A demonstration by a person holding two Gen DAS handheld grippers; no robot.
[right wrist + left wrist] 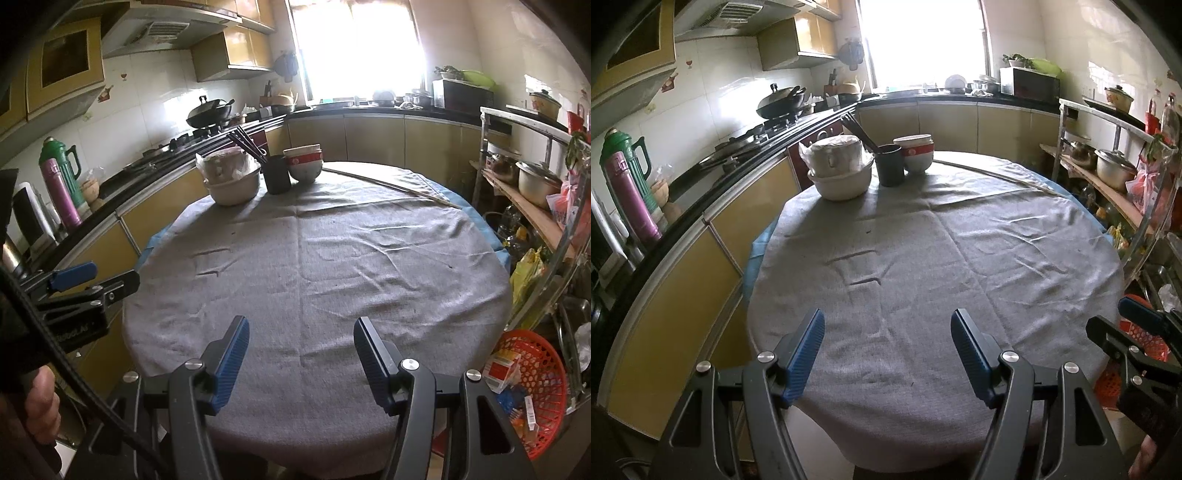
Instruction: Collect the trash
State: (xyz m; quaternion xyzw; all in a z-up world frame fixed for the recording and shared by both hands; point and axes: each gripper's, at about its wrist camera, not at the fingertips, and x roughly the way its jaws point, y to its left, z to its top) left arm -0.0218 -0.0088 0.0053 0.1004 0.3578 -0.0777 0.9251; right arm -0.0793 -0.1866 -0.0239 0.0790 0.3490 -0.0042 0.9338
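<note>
A red mesh basket (pixel 554 369) stands on the floor right of the table, with several packets and wrappers (pixel 502 369) inside; it shows partly behind the other gripper (pixel 1145 338) in the left wrist view. My left gripper (pixel 886 321) hangs open over the near edge of the grey tablecloth (pixel 923 240) with nothing between its blue pads. Beside it, my right gripper (pixel 301 326) is also open and empty over the cloth (pixel 332 258). Each gripper shows in the other's view: the right one (pixel 1106 315), the left one (pixel 116 273).
At the table's far side stand stacked white bowls with a plastic bag (pixel 231 177), a black cup holding chopsticks (pixel 277 173) and a red-and-white bowl (pixel 304 162). A thin stick (pixel 388 184) lies far right. Counter and stove run along the left, a metal rack (pixel 535 206) on the right.
</note>
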